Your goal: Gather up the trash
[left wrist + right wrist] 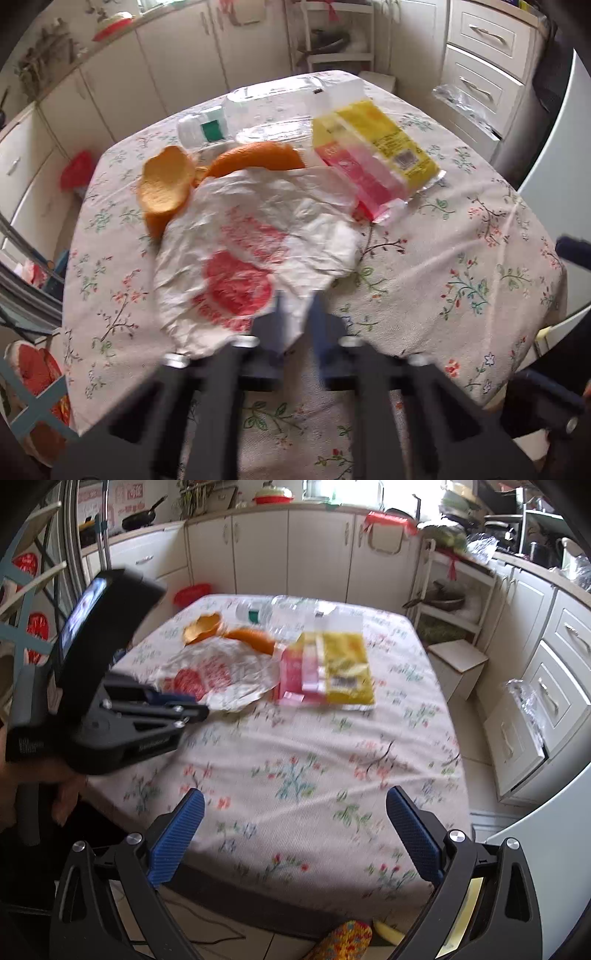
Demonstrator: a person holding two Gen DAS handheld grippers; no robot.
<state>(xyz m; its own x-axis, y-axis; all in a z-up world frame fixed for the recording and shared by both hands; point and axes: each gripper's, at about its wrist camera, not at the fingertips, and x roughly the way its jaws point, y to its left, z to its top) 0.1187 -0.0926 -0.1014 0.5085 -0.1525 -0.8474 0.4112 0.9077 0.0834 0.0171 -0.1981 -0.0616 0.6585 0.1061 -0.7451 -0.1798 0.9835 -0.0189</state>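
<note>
Left gripper (295, 314): fingers (320, 325) closed on the near edge of the crumpled white wrapper (251, 251) with red print, which lies on the floral-clothed worktop (443, 258) toward its left edge. Right gripper (295, 834): fingers (177, 834) spread wide, holding nothing, hovering above the near edge of the worktop. Beyond the wrapper, touching its far side, lie orange peels (166, 181). Just to their right sits a yellow and pink packet (373, 155). A clear plastic bottle (236, 114) lies on its side near the far edge. White cabinets (177, 62) stand behind.
</note>
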